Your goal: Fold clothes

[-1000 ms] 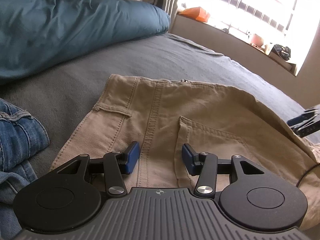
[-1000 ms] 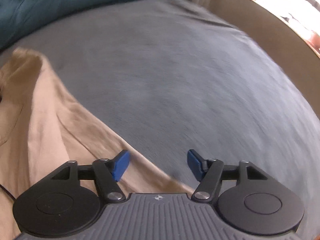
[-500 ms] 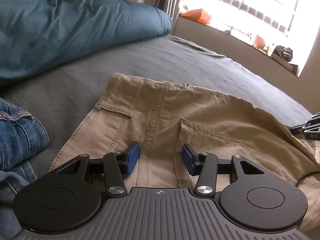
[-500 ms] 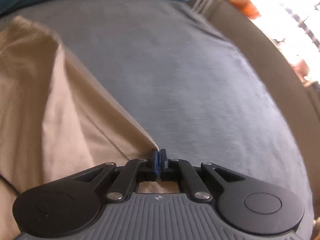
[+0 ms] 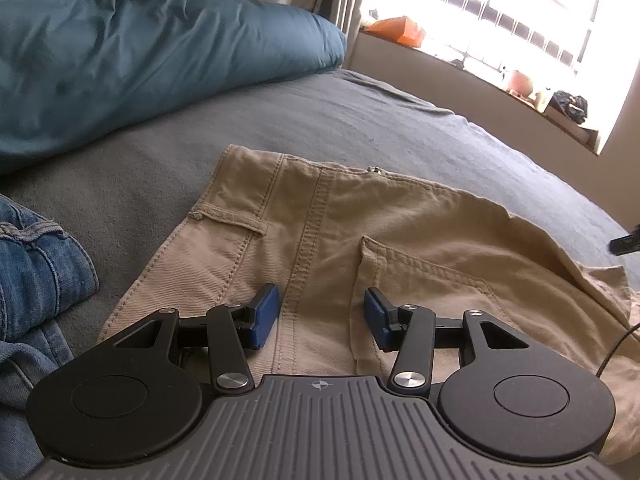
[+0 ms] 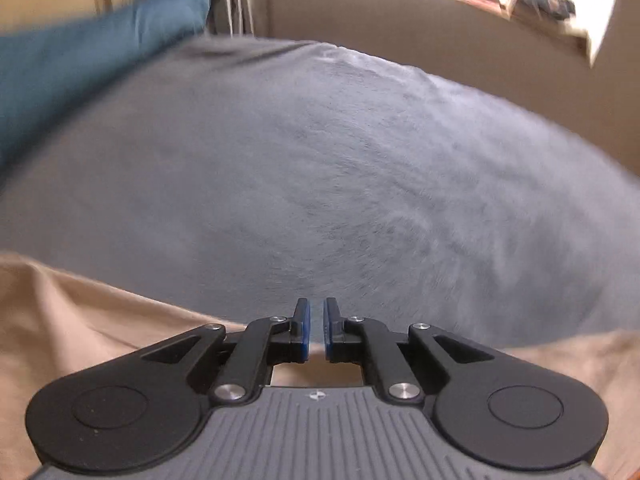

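Khaki trousers (image 5: 400, 220) lie flat on the grey bed sheet (image 5: 360, 120), waistband at the far side and a back pocket facing up. My left gripper (image 5: 320, 316) rests low over them, open, one blue pad on each side of the centre seam. My right gripper (image 6: 317, 330) hovers at the trousers' right edge (image 6: 80, 320). Its jaws are opening and stand a narrow gap apart. Grey sheet (image 6: 320, 160) shows through that gap, and no cloth is between the pads. A dark tip of the right gripper (image 5: 626, 242) shows at the far right of the left wrist view.
Crumpled blue jeans (image 5: 36, 272) lie to the left of the trousers. A teal duvet (image 5: 140, 40) fills the back left. A low wall with a bright window sill (image 5: 480, 80) borders the bed's far side. A thin black cable (image 5: 616, 344) crosses the trousers' right end.
The right gripper closed on the trousers' edge, then rose and rolled level, and its jaws now stand slightly apart. The left gripper and the trousers under it stayed put.
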### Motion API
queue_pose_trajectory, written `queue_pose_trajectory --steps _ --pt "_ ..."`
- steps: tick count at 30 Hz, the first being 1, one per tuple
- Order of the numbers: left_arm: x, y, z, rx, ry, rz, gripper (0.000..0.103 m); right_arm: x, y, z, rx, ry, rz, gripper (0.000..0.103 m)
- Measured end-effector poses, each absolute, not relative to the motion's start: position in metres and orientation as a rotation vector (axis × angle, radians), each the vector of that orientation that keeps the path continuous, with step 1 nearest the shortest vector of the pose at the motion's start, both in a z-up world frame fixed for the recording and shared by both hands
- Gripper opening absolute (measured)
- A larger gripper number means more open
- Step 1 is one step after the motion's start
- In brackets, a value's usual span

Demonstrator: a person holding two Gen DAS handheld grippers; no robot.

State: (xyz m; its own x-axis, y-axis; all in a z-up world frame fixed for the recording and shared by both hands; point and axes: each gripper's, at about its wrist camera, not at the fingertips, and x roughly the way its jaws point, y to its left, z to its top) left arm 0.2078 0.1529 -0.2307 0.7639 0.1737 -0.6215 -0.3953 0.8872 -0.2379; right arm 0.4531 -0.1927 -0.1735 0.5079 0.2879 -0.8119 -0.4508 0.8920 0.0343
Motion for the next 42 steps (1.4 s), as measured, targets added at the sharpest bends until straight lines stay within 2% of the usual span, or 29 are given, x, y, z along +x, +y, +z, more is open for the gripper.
queue_pose_trajectory --steps 1,2,3,4,7,11,12,14,20,31,32,34,35,36,37,40,42 --pt "0.208 0.152 -0.231 -0.369 0.630 0.318 0.048 0.440 -0.191 -0.165 -0.196 0.936 0.500 0.010" --pt "0.209 0.152 -0.231 -0.367 0.629 0.319 0.048 0.426 -0.186 -0.160 -0.210 0.935 0.563 0.022" --pt "0.209 0.151 -0.231 -0.366 0.629 0.319 0.049 0.413 -0.178 -0.157 -0.237 0.932 0.619 0.039" --pt "0.209 0.151 -0.231 -0.365 0.630 0.319 0.050 0.398 -0.167 -0.157 -0.280 0.927 0.674 0.045" --pt "0.209 0.150 -0.231 -0.361 0.629 0.322 0.050 0.357 -0.134 -0.165 -0.479 0.888 0.765 0.047" --pt "0.209 0.150 -0.231 -0.357 0.627 0.321 0.050 0.332 -0.112 -0.196 -0.715 0.834 0.732 0.038" --pt "0.209 0.150 -0.232 -0.356 0.627 0.320 0.050 0.332 -0.113 -0.199 -0.720 0.836 0.721 0.023" --pt "0.209 0.151 -0.232 -0.357 0.628 0.319 0.050 0.335 -0.116 -0.200 -0.709 0.826 0.685 0.003" --pt "0.210 0.150 -0.233 -0.352 0.626 0.322 0.050 0.353 -0.125 -0.188 -0.644 0.779 0.595 0.002" --pt "0.209 0.152 -0.234 -0.337 0.625 0.319 0.051 0.393 -0.107 -0.234 -0.696 0.819 0.587 0.002" --pt "0.209 0.152 -0.234 -0.336 0.626 0.319 0.051 0.398 -0.110 -0.233 -0.660 0.838 0.588 0.004" --pt "0.209 0.153 -0.233 -0.335 0.628 0.316 0.051 0.414 -0.121 -0.229 -0.545 0.900 0.584 0.014" --pt "0.209 0.153 -0.233 -0.335 0.629 0.315 0.051 0.424 -0.130 -0.226 -0.464 0.937 0.575 0.031" --pt "0.209 0.154 -0.232 -0.337 0.631 0.315 0.051 0.437 -0.143 -0.225 -0.358 0.985 0.572 0.043" --pt "0.210 0.154 -0.232 -0.339 0.633 0.315 0.051 0.450 -0.158 -0.224 -0.231 1.045 0.582 0.043" --pt "0.211 0.152 -0.231 -0.334 0.640 0.323 0.051 0.485 -0.202 -0.226 0.166 1.221 0.599 0.057" --pt "0.211 0.150 -0.231 -0.326 0.645 0.330 0.051 0.498 -0.224 -0.231 0.365 1.307 0.587 0.060"
